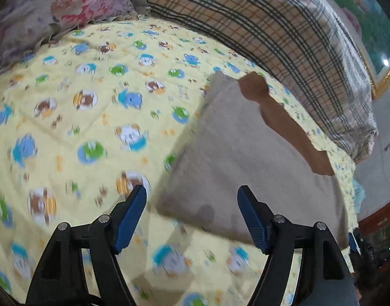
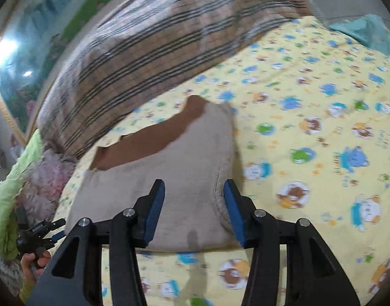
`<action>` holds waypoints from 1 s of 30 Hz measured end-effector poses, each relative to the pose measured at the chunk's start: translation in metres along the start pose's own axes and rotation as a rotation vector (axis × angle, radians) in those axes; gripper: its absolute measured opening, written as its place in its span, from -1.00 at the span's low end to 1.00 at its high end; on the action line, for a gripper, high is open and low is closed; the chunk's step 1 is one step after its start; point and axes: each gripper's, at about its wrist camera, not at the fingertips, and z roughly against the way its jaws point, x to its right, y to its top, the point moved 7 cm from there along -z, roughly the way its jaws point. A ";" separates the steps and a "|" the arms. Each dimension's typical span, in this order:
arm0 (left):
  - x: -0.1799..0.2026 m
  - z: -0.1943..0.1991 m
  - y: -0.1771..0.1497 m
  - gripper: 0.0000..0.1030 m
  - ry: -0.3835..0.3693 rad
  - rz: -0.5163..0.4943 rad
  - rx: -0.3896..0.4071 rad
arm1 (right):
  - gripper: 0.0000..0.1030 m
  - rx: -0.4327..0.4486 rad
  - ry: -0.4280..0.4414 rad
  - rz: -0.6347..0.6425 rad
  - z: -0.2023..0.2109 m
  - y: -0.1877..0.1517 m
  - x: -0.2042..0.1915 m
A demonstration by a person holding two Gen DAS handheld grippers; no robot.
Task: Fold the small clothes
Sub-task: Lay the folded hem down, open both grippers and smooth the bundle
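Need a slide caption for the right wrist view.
Right gripper open above a folded beige garment lying on a yellow cartoon-print blanket.

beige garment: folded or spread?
Folded: the beige garment lies as a compact block on the yellow sheet, its brown lining showing along one edge.

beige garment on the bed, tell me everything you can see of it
The beige garment looks like soft, fleecy cloth with a brown band along its far edge. It lies folded flat on the yellow cartoon-print sheet, near the plaid blanket. Neither gripper visibly grips it; a dark spot marks its near edge.
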 end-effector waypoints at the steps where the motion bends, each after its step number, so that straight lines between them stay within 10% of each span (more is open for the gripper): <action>1: 0.001 0.004 -0.006 0.44 -0.006 0.009 -0.002 | -0.03 0.003 0.025 0.008 -0.002 -0.001 -0.005; 8: 0.013 -0.001 -0.042 0.45 -0.063 0.083 -0.083 | -0.02 0.034 0.126 0.079 -0.003 -0.007 -0.042; 30: 0.022 -0.051 0.004 0.33 -0.075 0.236 0.082 | 0.00 0.019 0.232 0.137 -0.016 -0.031 -0.052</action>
